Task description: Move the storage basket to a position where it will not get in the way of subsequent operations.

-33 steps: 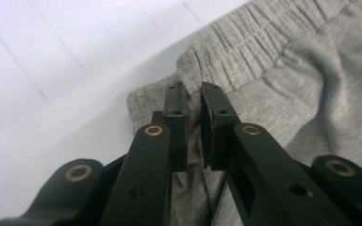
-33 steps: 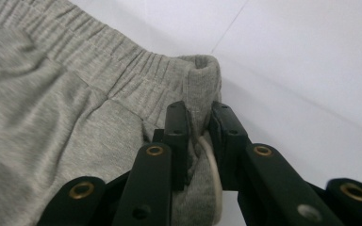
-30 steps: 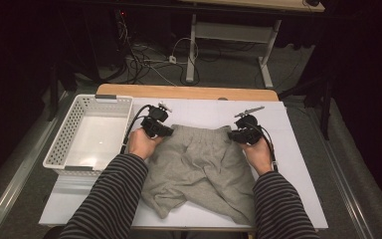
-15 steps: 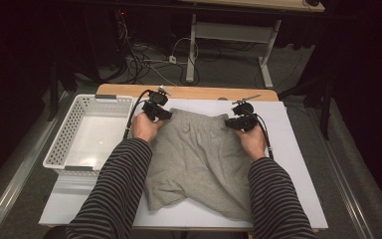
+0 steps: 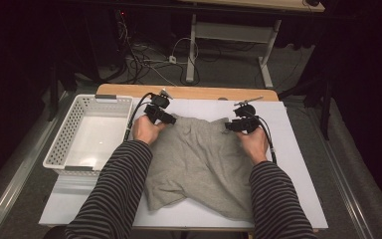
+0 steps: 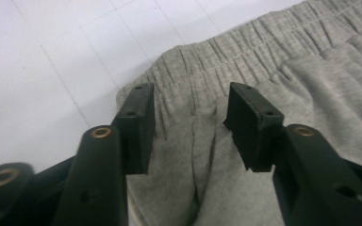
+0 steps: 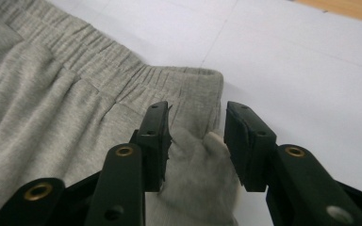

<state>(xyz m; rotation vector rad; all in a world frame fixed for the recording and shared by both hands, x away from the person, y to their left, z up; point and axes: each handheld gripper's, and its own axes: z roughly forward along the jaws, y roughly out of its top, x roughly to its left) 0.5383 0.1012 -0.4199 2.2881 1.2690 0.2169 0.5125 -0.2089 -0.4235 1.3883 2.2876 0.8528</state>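
Grey shorts (image 5: 199,159) lie spread on the white mat, with the elastic waistband (image 6: 245,52) at the far side. My left gripper (image 5: 165,118) hovers at the waistband's left corner. Its jaws have just been opening and now stand apart (image 6: 191,101) over a soft crease of cloth, pads off it. At the waistband's right corner is my right gripper (image 5: 230,127), whose jaws have also just been opening (image 7: 195,115). A small raised pinch of grey cloth (image 7: 193,160) stands loose between them. Both shorts legs point toward the person.
A white slotted basket (image 5: 59,144) stands left of the shorts, close to the left forearm. The white mat (image 5: 298,149) has bare room to the right and beyond the waistband. The wooden table edge (image 5: 189,92) runs along the far side, with cables on the floor behind.
Both hands moved toward the far edge, drawing the shorts out flatter. Both grippers have opened and let go of the waistband corners.
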